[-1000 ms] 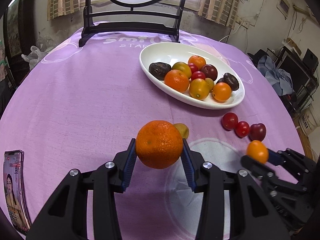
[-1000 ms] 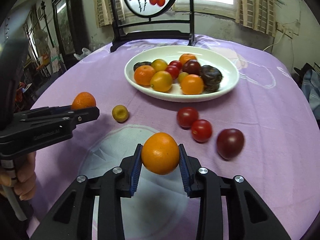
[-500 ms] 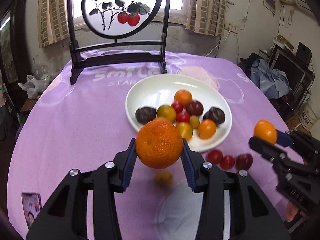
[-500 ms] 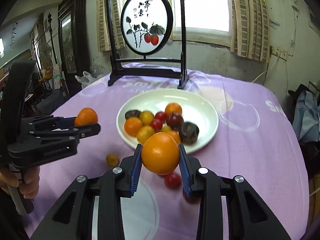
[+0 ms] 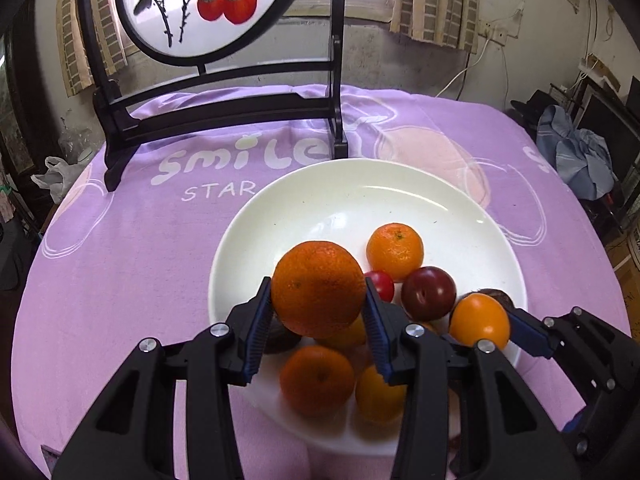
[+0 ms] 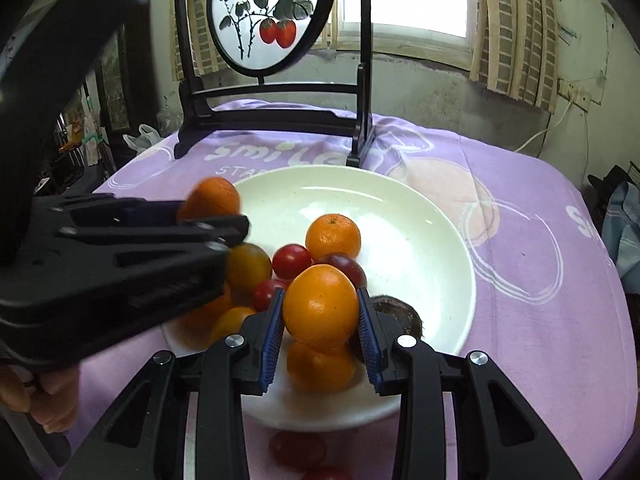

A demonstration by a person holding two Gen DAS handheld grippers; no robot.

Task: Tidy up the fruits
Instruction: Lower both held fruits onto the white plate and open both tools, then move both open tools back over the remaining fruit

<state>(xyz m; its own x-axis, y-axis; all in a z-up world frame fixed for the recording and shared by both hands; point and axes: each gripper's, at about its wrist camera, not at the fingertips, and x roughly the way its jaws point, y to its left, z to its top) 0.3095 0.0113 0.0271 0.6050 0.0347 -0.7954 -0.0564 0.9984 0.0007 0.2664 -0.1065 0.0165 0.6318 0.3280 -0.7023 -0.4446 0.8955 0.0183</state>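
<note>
My left gripper [image 5: 318, 312] is shut on a large mandarin [image 5: 318, 288] and holds it above the near part of the white plate [image 5: 360, 196]. My right gripper [image 6: 320, 320] is shut on a smooth orange fruit [image 6: 320, 306] and holds it above the plate's [image 6: 400, 208] near side. The plate holds several fruits: a mandarin [image 5: 395, 249], a dark plum [image 5: 429, 293], cherry tomatoes [image 6: 291, 261] and yellow-orange fruits. The right gripper with its fruit [image 5: 480, 322] shows at the right of the left wrist view. The left gripper's mandarin [image 6: 210, 200] shows at the left of the right wrist view.
A black wooden stand with a round painted screen [image 5: 208, 12] stands behind the plate on the purple cloth [image 5: 120, 240]. Cherry tomatoes [image 6: 298, 448] lie on the cloth just before the plate. Clothes [image 5: 576, 156] lie beyond the table's right edge.
Both grippers have moved forward with their fruits, from above the cloth in front of the plate to above the plate. Their grips have not changed.
</note>
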